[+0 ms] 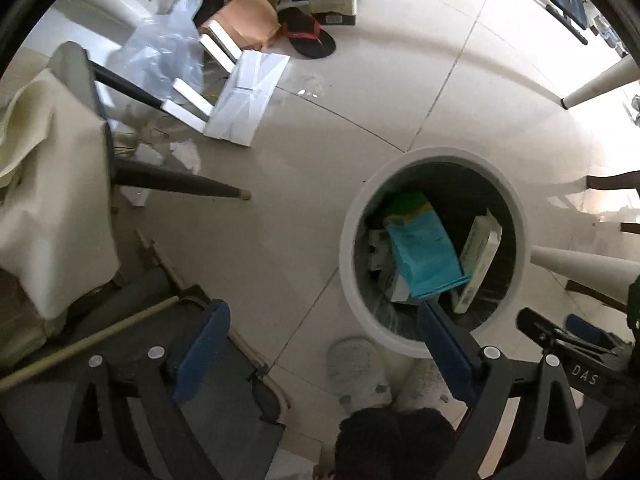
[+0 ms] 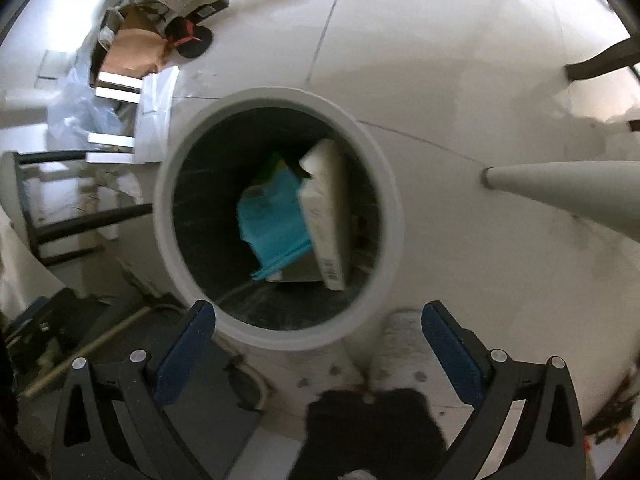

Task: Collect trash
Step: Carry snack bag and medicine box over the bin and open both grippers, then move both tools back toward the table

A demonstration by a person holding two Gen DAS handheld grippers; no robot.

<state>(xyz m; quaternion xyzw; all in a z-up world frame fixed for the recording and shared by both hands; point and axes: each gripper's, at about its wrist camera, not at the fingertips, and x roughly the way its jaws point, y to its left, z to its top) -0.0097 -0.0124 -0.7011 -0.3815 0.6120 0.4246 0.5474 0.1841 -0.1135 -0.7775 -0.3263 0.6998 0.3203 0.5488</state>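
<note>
Glossy tiled floor [image 1: 360,92], matt white plastic bin [image 2: 394,208], crinkled clear plastic sheet [image 1: 164,56].

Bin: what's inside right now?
The bin holds a teal bag and an upright white box, with more cartons beneath the bag. The bottom is covered.

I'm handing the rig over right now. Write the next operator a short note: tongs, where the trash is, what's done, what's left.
Left tongs: open, empty, above the floor beside the bin.
Right tongs: open, empty, over the near rim of the bin.
Bin: round, white rim, dark inside. It already holds a teal packet, a white carton leaning on end, and smaller boxes underneath.
Left to collect: crumpled white paper on the floor by the dark chair leg, clear plastic sheeting and a flat white sheet farther off, near the slipper.
</note>
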